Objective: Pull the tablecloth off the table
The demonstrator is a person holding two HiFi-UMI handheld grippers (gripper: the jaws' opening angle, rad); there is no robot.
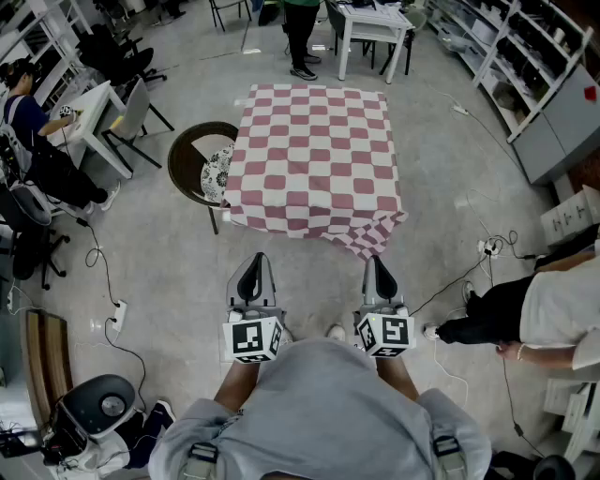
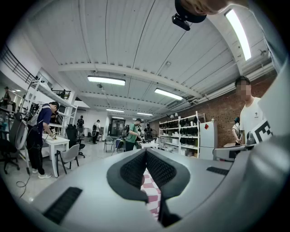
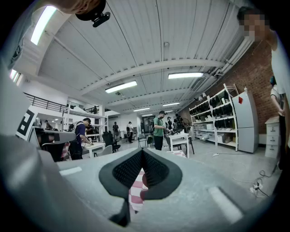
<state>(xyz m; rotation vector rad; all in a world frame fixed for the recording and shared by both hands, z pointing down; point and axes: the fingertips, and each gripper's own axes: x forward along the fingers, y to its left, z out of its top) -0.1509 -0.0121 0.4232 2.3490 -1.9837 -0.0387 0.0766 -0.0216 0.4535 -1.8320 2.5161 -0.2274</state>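
Observation:
A red-and-white checked tablecloth (image 1: 314, 155) covers a small table ahead of me; its near right corner (image 1: 370, 239) hangs down rumpled. My left gripper (image 1: 252, 269) and right gripper (image 1: 377, 266) are held side by side over the floor, short of the table's near edge and touching nothing. Both are shut and empty. In the left gripper view the jaws of the left gripper (image 2: 146, 155) meet, with the cloth (image 2: 152, 192) showing beyond them. The right gripper view shows the same: the right gripper (image 3: 142, 154) shut, the checked cloth (image 3: 136, 190) past it.
A round dark chair (image 1: 190, 155) with a patterned cushion stands at the table's left side. A person (image 1: 539, 309) sits on the floor at right beside a power strip (image 1: 487, 247) and cables. A white desk (image 1: 89, 117), shelves (image 1: 525, 56) and another white table (image 1: 375, 21) ring the room.

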